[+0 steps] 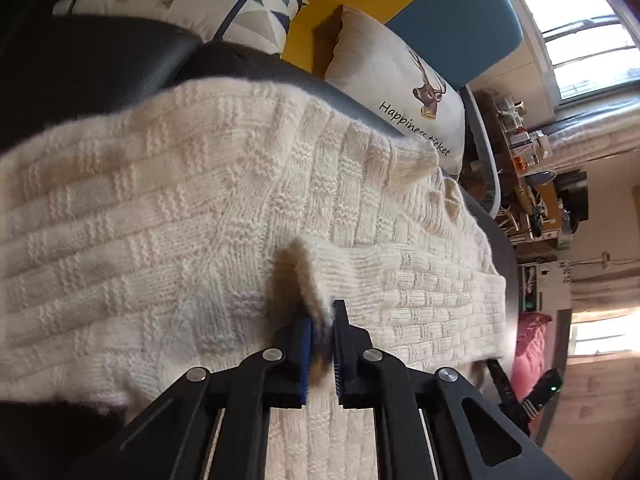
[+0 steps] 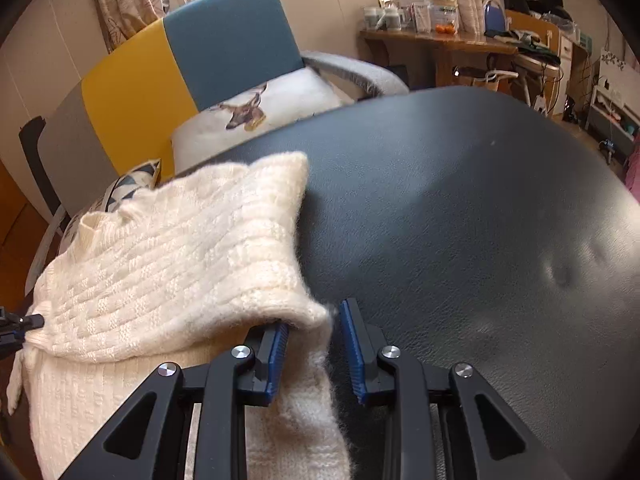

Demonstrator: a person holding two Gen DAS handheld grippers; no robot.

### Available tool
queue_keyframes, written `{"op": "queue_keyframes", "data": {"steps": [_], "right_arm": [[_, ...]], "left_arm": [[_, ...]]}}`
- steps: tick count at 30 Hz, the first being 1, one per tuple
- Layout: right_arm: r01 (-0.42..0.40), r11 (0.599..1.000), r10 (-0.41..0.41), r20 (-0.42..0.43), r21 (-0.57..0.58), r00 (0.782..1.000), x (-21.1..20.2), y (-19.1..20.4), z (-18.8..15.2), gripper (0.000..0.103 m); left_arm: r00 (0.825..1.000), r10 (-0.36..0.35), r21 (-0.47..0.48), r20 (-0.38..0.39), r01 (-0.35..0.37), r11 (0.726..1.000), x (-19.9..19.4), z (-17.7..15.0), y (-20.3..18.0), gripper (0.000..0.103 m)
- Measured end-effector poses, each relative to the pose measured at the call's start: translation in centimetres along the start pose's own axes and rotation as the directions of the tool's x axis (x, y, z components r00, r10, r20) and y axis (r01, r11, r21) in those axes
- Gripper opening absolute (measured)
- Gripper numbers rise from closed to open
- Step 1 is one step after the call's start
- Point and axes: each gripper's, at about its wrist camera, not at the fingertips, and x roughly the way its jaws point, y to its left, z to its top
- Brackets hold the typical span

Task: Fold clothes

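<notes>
Dark leather upholstery (image 2: 460,208) fills most of the right wrist view, with a yellow and teal chair back (image 2: 192,60) at 11 o'clock and a cluttered wooden desk (image 2: 440,40) at 1 o'clock. A cream knitted sweater (image 1: 180,208) lies spread on that leather, covering the middle of the left wrist view from 9 o'clock to 3 o'clock. Behind it at 1 o'clock leans a white cushion with a deer print (image 1: 404,92), and a patterned cushion (image 1: 192,0) sits at 11 o'clock.

Left gripper (image 1: 323,320) is clenched on a raised fold of the sweater's edge, the knit pinched between its 2 blue pads and standing up just above the tips.

Right gripper (image 2: 314,320) grasps the sweater's other edge: fuzzy knit fills the gap between its jaws, the left pad tucked under a folded-over layer. From there the sweater stretches toward 9 o'clock, where the left gripper's tip shows at the frame edge, touching the fabric.
</notes>
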Motion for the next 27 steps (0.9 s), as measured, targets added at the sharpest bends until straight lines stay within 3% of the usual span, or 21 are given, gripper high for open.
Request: {"op": "queue_keyframes", "data": {"steps": [3,8,10,11,14,16,17,18,21,22,24,27], "right_arm": [[-0.009,1.000,0.009,-0.031,-0.011,0.999,0.4,0.0,-0.2,0.027],[-0.039,0.999,0.039,-0.048,0.001,0.998,0.5,-0.7,-0.8,0.027],[-0.062,0.998,0.062,-0.065,0.002,0.996,0.2,-1.0,-0.8,0.027],[-0.073,0.997,0.073,-0.074,0.002,0.995,0.0,-1.2,-0.8,0.027],[-0.102,0.995,0.103,-0.085,0.019,0.991,-1.3,-2.2,-1.0,0.027],[-0.184,0.976,0.192,-0.059,0.119,0.980,-2.9,-4.1,-1.2,0.027],[-0.280,0.931,0.297,-0.040,0.232,0.954,-3.5,-5.6,-1.4,0.030],[-0.392,0.847,0.424,-0.012,0.359,0.905,-3.5,-6.9,-1.7,0.031],[-0.574,0.523,0.663,0.123,0.630,0.739,-1.8,-8.8,-3.1,0.031],[-0.586,0.450,0.688,0.157,0.673,0.708,-1.2,-9.0,-3.3,0.034],[-0.582,0.369,0.700,0.195,0.725,0.687,0.0,-8.7,-3.5,0.035],[-0.534,0.320,0.686,0.198,0.783,0.701,1.7,-8.0,-3.6,0.038]], "left_arm": [[0.995,-0.001,0.052,0.096,-0.004,0.999,-1.4,0.0,-1.3,0.007],[0.996,0.079,0.043,0.037,-0.081,0.996,0.3,-0.4,-0.1,0.009],[0.998,0.057,-0.003,0.019,-0.057,0.998,0.5,-0.7,1.0,0.011],[0.999,0.047,-0.031,0.017,-0.047,0.998,-0.1,-0.7,1.4,0.012],[0.993,0.108,-0.055,0.038,-0.106,0.993,-2.5,-0.7,2.0,0.018],[0.987,0.150,-0.069,0.054,-0.146,0.987,-4.1,-0.7,2.3,0.020],[0.983,0.170,-0.064,0.070,-0.165,0.984,-5.0,-0.7,2.0,0.020],[0.982,0.169,-0.051,0.088,-0.165,0.985,-5.6,-0.8,1.5,0.022],[0.989,0.108,0.036,0.105,-0.113,0.993,-5.7,-1.5,-2.2,0.029],[0.991,0.087,0.072,0.101,-0.094,0.993,-5.3,-1.8,-3.7,0.029],[0.995,0.073,0.159,0.064,-0.082,0.984,-3.2,-2.7,-7.4,0.029],[0.996,0.084,0.265,0.013,-0.084,0.961,0.7,-4.2,-12.1,0.029]]}}
